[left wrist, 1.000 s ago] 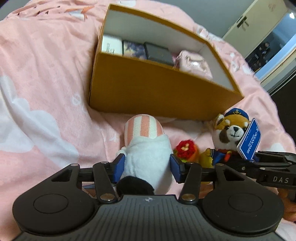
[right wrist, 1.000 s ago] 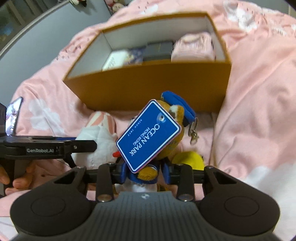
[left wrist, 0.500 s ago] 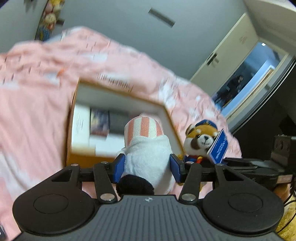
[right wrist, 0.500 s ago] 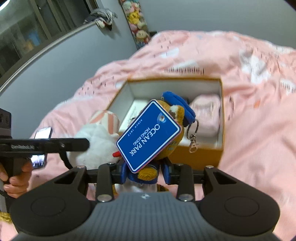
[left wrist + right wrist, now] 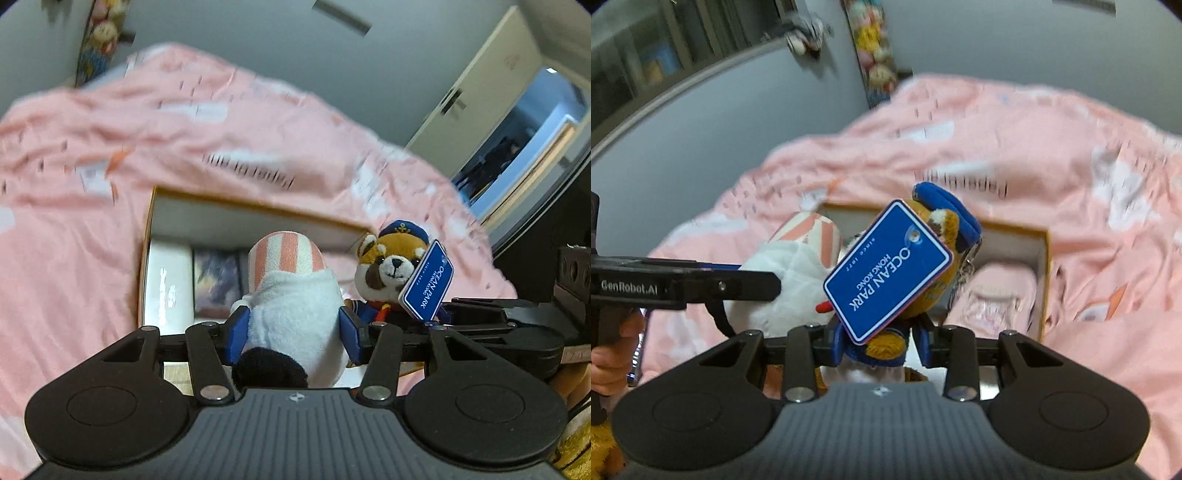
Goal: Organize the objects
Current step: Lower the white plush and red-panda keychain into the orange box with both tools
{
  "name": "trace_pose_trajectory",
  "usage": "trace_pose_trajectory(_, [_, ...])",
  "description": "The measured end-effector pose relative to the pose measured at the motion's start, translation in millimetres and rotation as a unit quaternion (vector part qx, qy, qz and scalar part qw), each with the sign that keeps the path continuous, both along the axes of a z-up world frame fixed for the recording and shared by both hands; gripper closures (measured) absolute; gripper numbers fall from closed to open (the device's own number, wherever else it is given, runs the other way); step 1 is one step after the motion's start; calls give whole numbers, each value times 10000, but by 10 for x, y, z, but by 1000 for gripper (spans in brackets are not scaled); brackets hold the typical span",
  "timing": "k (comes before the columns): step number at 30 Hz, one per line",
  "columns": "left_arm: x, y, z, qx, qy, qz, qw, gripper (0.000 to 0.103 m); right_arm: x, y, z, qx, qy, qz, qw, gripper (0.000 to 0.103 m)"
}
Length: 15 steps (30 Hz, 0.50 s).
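My left gripper (image 5: 293, 334) is shut on a white plush toy (image 5: 295, 302) with a pink-striped top, held in the air over the open brown box (image 5: 258, 214). Beside it on the right, my right gripper (image 5: 882, 343) is shut on a red panda plush (image 5: 391, 262) in a blue sailor cap, which carries a blue "Ocean Park" tag (image 5: 886, 269). In the right wrist view the white plush (image 5: 790, 269) hangs to the left, above the box's (image 5: 1043, 258) left part. Both toys hover above the box.
The box holds a white carton (image 5: 168, 284), a dark printed pack (image 5: 216, 280) and a pink pouch (image 5: 997, 295). Pink bedding (image 5: 74, 240) surrounds it. A grey wall, a cupboard door (image 5: 491, 92) and hanging plush toys (image 5: 875, 51) stand behind. A hand (image 5: 609, 362) grips the left tool.
Both grippers have risen and moved forward with their toys, from in front of the box's near wall to above its opening. The box now looks smaller and lower in both views.
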<state>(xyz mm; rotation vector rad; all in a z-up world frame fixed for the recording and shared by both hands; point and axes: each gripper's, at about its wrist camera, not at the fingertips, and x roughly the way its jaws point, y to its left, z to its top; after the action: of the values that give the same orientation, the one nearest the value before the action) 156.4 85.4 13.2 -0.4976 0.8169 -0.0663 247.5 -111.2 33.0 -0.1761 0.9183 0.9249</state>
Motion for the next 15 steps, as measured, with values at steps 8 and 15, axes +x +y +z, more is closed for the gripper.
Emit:
trace_pose_trajectory(8, [181,17,-365,-24,494,-25,9988,47,303,223,-478,-547,863,412,9939,64])
trace_pose_trajectory(15, [275,-70,-443,432,416,-46,9982,48,416,368,-689,-889,1187,797,9857,64])
